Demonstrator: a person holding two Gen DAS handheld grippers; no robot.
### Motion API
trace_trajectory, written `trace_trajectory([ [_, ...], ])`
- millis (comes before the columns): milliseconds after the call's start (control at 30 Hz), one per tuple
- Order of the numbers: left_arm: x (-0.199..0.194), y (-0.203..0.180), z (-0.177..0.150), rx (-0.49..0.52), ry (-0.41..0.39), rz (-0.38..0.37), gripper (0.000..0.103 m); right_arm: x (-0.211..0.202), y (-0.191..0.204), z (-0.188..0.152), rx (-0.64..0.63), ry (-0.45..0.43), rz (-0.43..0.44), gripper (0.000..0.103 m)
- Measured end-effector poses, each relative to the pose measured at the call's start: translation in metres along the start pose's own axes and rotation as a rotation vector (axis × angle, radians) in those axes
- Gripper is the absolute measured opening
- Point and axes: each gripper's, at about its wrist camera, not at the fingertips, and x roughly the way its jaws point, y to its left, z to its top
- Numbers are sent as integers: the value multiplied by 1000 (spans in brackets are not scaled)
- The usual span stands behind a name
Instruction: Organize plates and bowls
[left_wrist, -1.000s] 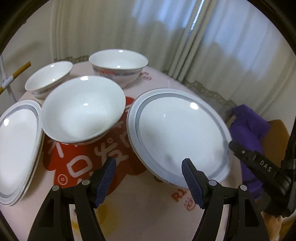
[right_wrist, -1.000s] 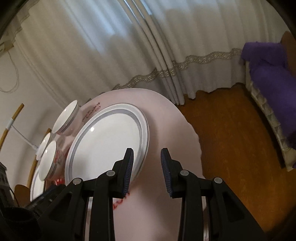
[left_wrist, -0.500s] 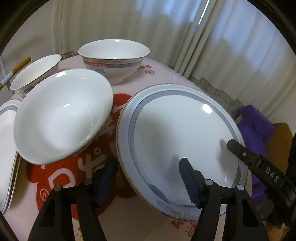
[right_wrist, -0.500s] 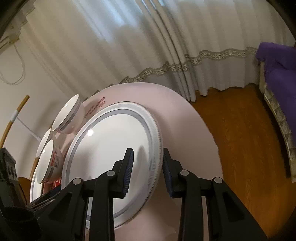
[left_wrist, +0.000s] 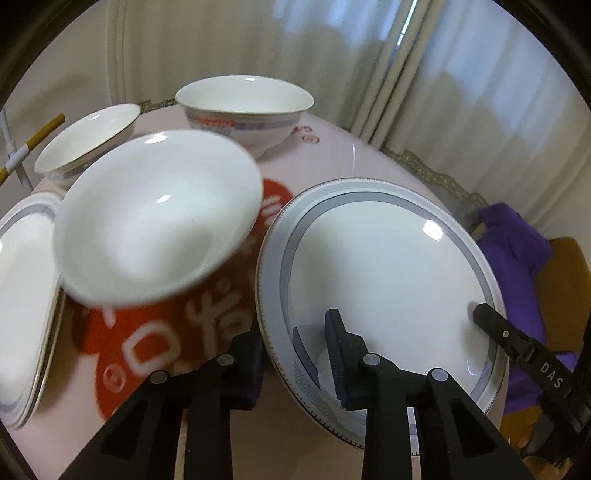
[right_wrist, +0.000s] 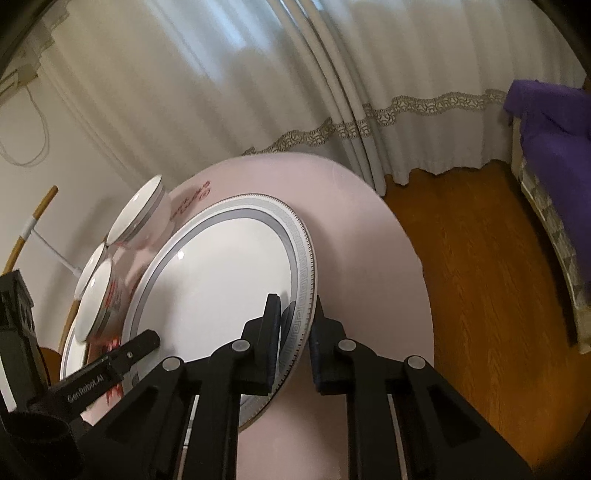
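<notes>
The left gripper (left_wrist: 295, 350), wide apart a second ago and short of the large plate (left_wrist: 388, 273), is now brought over its near rim, and its jaws are closing with that rim between them; the right gripper (right_wrist: 293, 338), earlier held beside the plate's (right_wrist: 229, 273) edge, is now clamped on the rim; the plate is tilted off the table (right_wrist: 373, 236).

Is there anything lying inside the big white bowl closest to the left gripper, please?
No, the big white bowl shows only its bare glossy inside, with nothing lying in it.
</notes>
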Motion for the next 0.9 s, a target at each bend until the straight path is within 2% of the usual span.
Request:
trace_trajectory([
  [233, -33, 22, -39, 49, 25, -25, 26, -32, 20, -52, 22, 28, -3, 14],
  [367, -53, 47, -63, 57, 36, -39, 26, -48, 36, -87, 45, 34, -2, 14],
  [500, -69, 75, -75, 53, 19, -21, 26, -52, 57, -112, 68, 40, 30, 14],
  [900, -68, 92, -65, 60, -27, -106, 27, -37, 62, -103, 58, 2, 29, 16],
])
